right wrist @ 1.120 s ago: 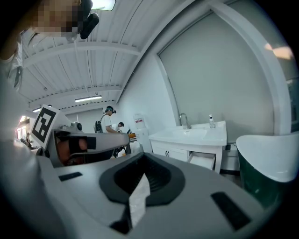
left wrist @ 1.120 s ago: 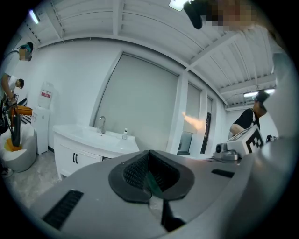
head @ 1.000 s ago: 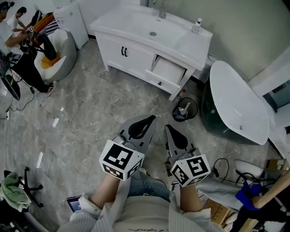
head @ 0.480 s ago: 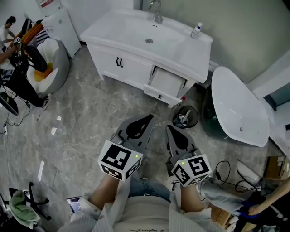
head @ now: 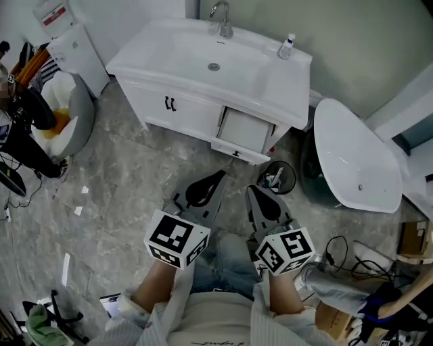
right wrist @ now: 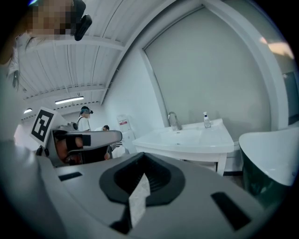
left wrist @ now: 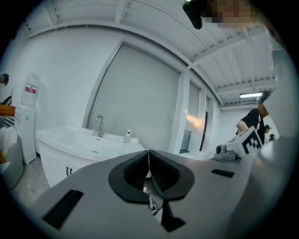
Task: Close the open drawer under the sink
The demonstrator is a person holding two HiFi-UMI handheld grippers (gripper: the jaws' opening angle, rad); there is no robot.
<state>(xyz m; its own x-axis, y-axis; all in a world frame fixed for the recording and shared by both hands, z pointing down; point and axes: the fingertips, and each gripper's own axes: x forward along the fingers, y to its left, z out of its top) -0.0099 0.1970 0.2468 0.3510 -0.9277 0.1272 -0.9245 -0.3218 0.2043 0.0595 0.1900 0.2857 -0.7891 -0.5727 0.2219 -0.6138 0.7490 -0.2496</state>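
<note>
While drawer (head: 243,130) stands open under sink (head: 196,57) | left gripper (head: 215,180) together | right gripper (head: 254,194) together

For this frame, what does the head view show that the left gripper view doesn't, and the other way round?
Only the head view shows the open drawer under the sink and the left gripper with its marker cube. Only the left gripper view shows the ceiling light and beams. Both show the sink, the faucet, the bottle and the cabinet handles.
</note>
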